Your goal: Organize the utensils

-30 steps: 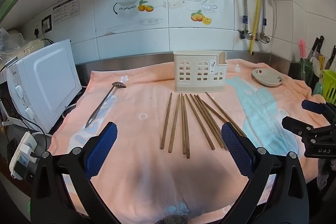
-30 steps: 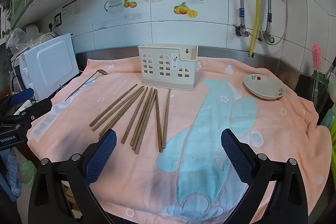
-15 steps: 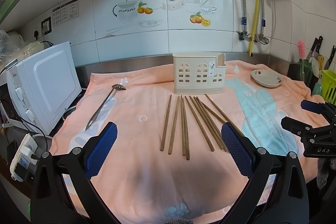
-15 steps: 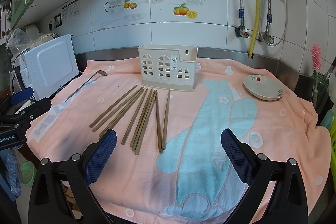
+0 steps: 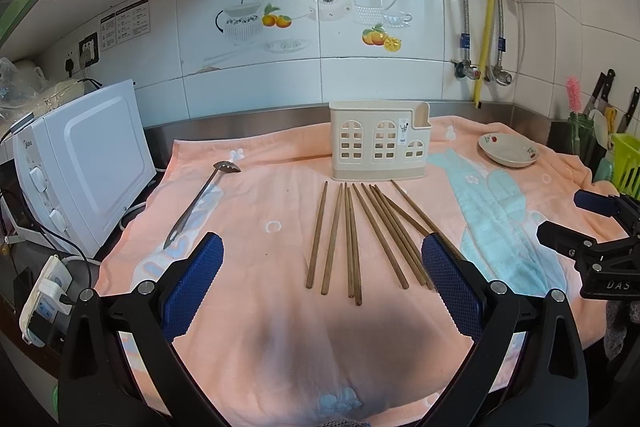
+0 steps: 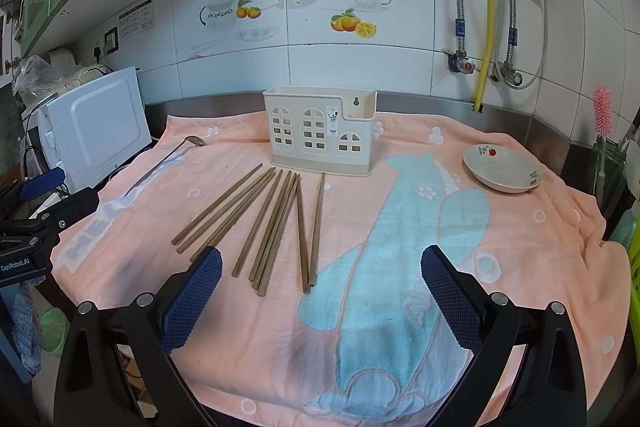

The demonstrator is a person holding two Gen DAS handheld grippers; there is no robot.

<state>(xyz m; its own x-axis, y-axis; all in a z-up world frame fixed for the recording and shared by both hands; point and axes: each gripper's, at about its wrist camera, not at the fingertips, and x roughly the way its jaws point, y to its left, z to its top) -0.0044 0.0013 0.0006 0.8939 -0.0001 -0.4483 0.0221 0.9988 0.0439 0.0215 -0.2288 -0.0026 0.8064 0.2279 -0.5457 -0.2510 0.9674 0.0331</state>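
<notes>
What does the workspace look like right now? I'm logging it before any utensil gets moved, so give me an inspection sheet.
Surface: pink towel with a blue figure covers the counter.
Job's things: wooden chopsticks lie fanned out flat in front of the cream utensil holder, which stands upright; metal ladle lies apart to the left.
Clutter: small dish at the right on the towel.
Grippers: left tool open, empty; right tool open, empty.
Cables: white cord beside the microwave.
Surroundings: tiled wall, yellow pipe, pink brush.
</notes>
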